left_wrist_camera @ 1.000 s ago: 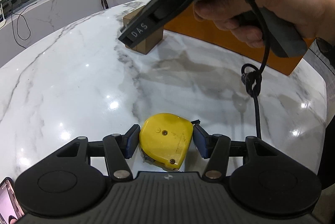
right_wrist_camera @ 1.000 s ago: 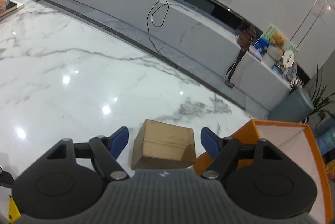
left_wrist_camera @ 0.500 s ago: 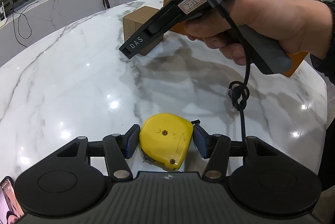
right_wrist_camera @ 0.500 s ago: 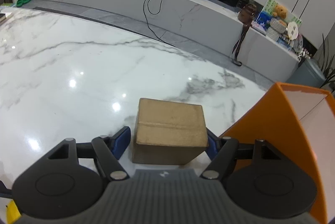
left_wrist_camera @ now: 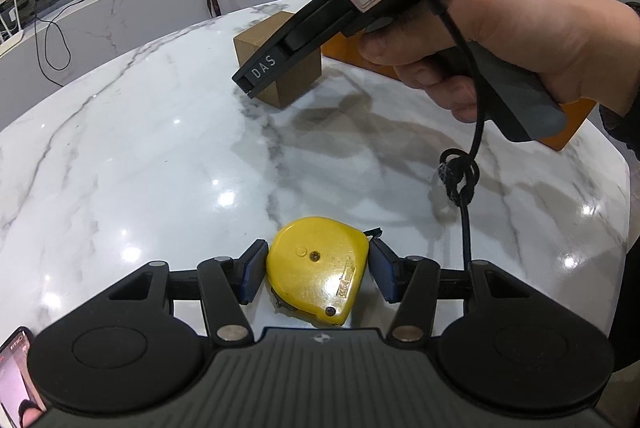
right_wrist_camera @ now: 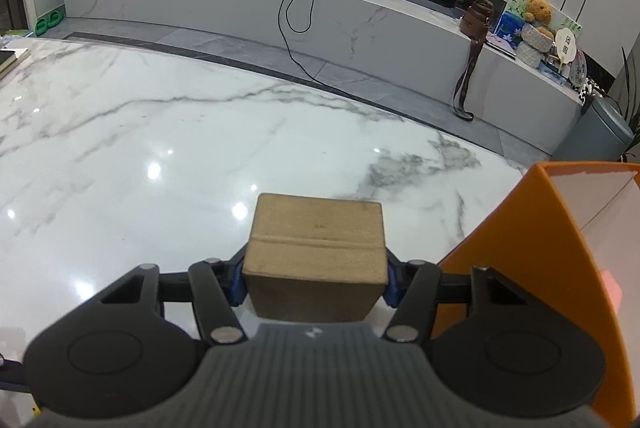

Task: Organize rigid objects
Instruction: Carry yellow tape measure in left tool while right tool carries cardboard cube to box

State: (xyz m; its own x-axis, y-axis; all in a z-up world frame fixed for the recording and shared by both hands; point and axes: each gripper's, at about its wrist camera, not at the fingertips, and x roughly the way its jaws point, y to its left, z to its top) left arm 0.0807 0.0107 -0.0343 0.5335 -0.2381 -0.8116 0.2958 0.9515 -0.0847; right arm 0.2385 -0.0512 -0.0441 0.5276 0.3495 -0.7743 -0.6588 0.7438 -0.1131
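In the left wrist view the right hand (left_wrist_camera: pixel 516 43) filled the upper right, gripping the right gripper (right_wrist_camera: pixel 316 274) aimed down and left at the cardboard box (left_wrist_camera: pixel 280 65). That gripper's blue pads (right_wrist_camera: pixel 236 282) pressed both sides of the box at lower centre of the right wrist view, holding it. The left gripper (left_wrist_camera: pixel 318 270) sat at bottom centre, jaws narrow around the yellow tape measure (left_wrist_camera: pixel 318 268) on the marble table (left_wrist_camera: pixel 140 155); contact was unclear. An orange bin (right_wrist_camera: pixel 532 264) stood just right of the box, cut off by the frame edge.
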